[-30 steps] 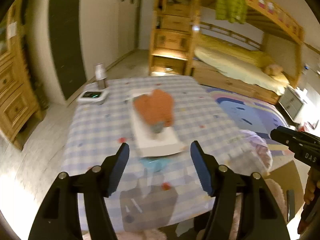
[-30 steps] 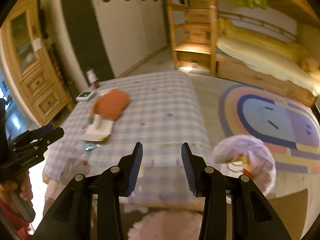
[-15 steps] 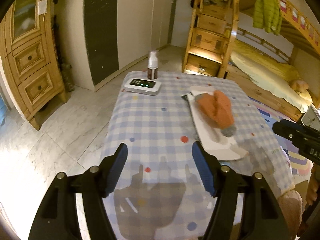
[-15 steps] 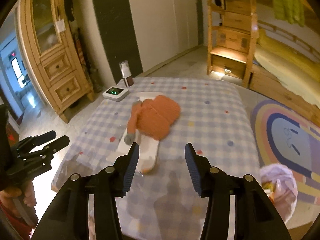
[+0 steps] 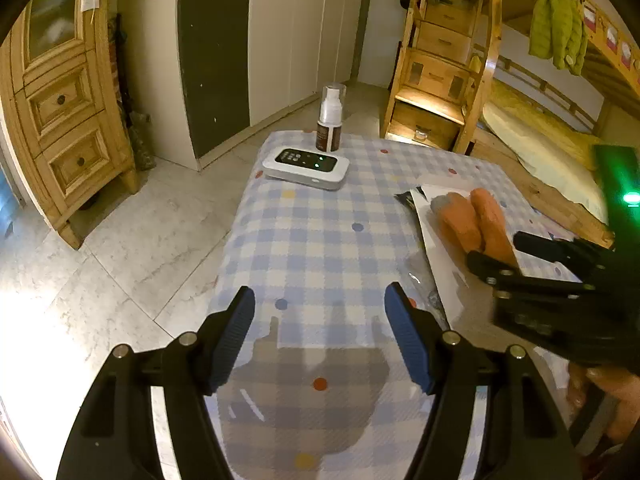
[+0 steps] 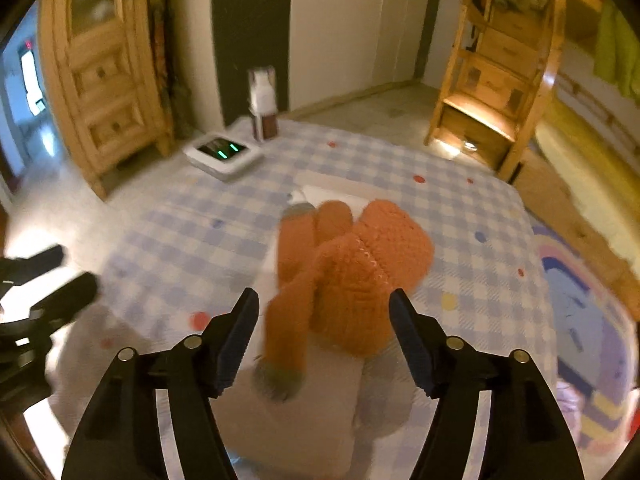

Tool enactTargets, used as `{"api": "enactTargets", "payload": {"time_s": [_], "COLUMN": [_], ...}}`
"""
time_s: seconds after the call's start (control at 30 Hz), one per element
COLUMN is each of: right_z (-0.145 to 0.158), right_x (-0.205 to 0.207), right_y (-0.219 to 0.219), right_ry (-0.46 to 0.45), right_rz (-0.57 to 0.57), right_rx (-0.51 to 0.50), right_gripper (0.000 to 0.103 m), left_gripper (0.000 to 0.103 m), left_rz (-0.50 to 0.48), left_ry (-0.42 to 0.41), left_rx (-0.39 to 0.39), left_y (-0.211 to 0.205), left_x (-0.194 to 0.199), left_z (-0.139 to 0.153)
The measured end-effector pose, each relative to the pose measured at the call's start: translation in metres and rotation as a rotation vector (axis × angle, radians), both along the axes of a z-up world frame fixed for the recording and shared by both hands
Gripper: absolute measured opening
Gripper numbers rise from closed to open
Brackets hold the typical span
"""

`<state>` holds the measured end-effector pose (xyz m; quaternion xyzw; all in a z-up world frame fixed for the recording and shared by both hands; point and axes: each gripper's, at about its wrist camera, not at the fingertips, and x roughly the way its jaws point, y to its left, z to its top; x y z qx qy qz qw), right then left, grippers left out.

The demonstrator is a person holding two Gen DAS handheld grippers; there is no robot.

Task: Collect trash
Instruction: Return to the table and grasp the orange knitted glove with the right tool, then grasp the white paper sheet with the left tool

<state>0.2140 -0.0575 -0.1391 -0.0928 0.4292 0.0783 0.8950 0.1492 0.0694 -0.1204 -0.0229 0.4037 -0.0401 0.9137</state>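
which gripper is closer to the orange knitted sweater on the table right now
Right. The right gripper hangs just above the orange knitted sweater, jaws opening, nothing gripped. The left gripper is off to the sweater's side, over bare checked tablecloth.

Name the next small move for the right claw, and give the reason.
Probably lower the right claw onto the orange knitted item. Its jaws are opening with nothing gripped, the item sits just ahead between them on the white flat piece, and the left claw hangs over bare checked cloth.

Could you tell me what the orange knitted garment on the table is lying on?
The orange knitted garment lies on a flat white package on the checked tablecloth. Crinkled clear plastic shows at the package's edge; anything beneath the garment itself is covered.
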Motion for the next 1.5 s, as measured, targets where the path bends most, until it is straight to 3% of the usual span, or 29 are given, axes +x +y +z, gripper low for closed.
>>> {"api": "enactTargets", "payload": {"time_s": [0.07,0.17,0.23,0.27,0.4,0.6,0.9,1.1,1.17,1.4,1.5], "right_z": [-0.006,-0.009,-0.001,0.001,0.031,0.064,0.039,0.023,0.021,0.018,0.017], "right_x": [0.004,0.0,-0.007,-0.008,-0.028,-0.063,-0.109,-0.119,-0.121,-0.122,-0.122], "right_y": [0.003,-0.004,-0.015,-0.022,-0.059,-0.106,-0.134,-0.14,-0.138,-0.14,-0.14], "right_ry": [-0.001,-0.008,-0.023,-0.024,-0.085,-0.134,-0.04,-0.001,-0.001,0.001,0.007], "right_rz": [-0.016,-0.018,-0.027,-0.031,-0.064,-0.136,-0.181,-0.188,-0.184,-0.18,-0.176], "right_rx": [-0.051,-0.06,-0.011,0.014,0.15,0.266,0.275,0.285,0.28,0.278,0.275], "right_gripper": [0.067,0.043,0.018,0.016,0.015,0.015,0.015,0.015,0.015,0.015,0.015], "left_gripper": [0.07,0.071,0.072,0.072,0.078,0.08,0.078,0.062,0.053,0.041,0.028], "left_rz": [-0.006,-0.015,-0.022,-0.026,-0.048,-0.12,-0.164,-0.126,-0.119,-0.119,-0.116], "left_ry": [0.001,-0.001,-0.002,-0.002,-0.008,0.001,0.07,0.122,0.146,0.199,0.206], "left_rx": [0.005,0.008,0.015,0.019,0.025,0.021,-0.014,-0.039,-0.06,-0.111,-0.129], "left_y": [-0.003,-0.006,-0.008,-0.01,-0.018,-0.041,-0.072,-0.079,-0.08,-0.083,-0.084], "left_x": [-0.001,-0.006,-0.009,-0.012,-0.02,-0.042,-0.046,-0.03,-0.025,-0.018,-0.016], "left_z": [-0.001,-0.001,0.0,0.0,0.004,0.003,-0.013,-0.023,-0.028,-0.037,-0.037]}}
